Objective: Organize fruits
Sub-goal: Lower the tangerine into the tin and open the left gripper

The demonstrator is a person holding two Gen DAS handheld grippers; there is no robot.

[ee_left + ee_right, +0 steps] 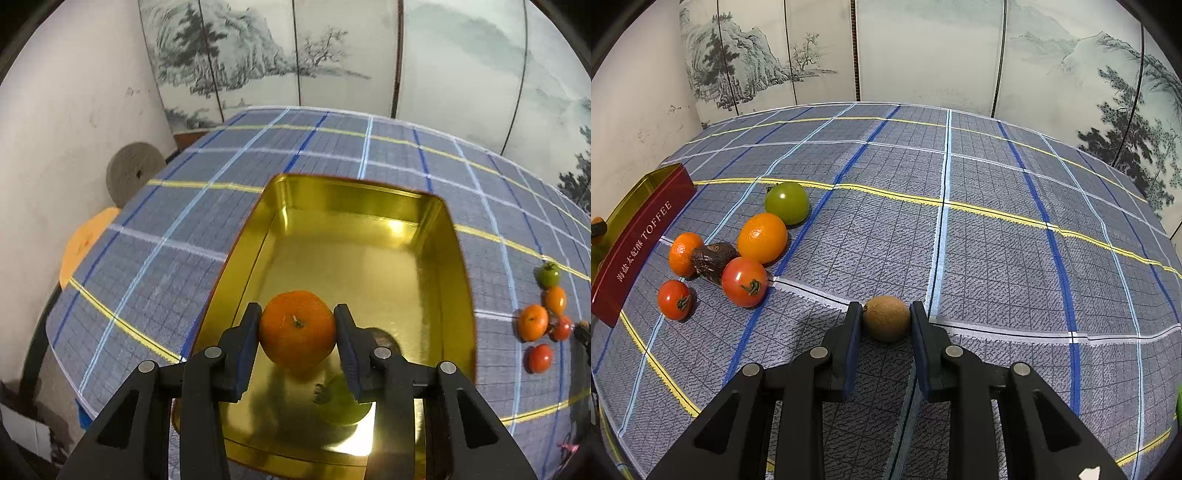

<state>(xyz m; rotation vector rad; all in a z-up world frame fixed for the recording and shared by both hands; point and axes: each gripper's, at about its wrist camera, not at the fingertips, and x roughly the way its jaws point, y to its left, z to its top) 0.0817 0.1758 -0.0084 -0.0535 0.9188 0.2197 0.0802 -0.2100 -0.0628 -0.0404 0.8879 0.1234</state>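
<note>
My left gripper point(297, 325) is shut on an orange mandarin point(297, 328) and holds it above the near end of a gold tin point(369, 192). A green fruit point(340, 402) lies in the tin below the right finger. My right gripper point(886, 319) is shut on a brown kiwi point(886, 323) at the tablecloth; I cannot tell if it is lifted. In the right wrist view, left of it, lie a green tomato point(786, 203), an orange point(762, 238), a mandarin point(683, 253), a dark brown fruit point(713, 260) and two red tomatoes point(744, 282) point(675, 300).
The tin's red side marked TOFFEE point(639, 243) stands at the far left in the right wrist view. The table has a blue plaid cloth point(997, 240). A painted folding screen point(923, 48) stands behind. A grey stone disc point(133, 173) and an orange stool point(85, 243) sit beyond the table's left edge.
</note>
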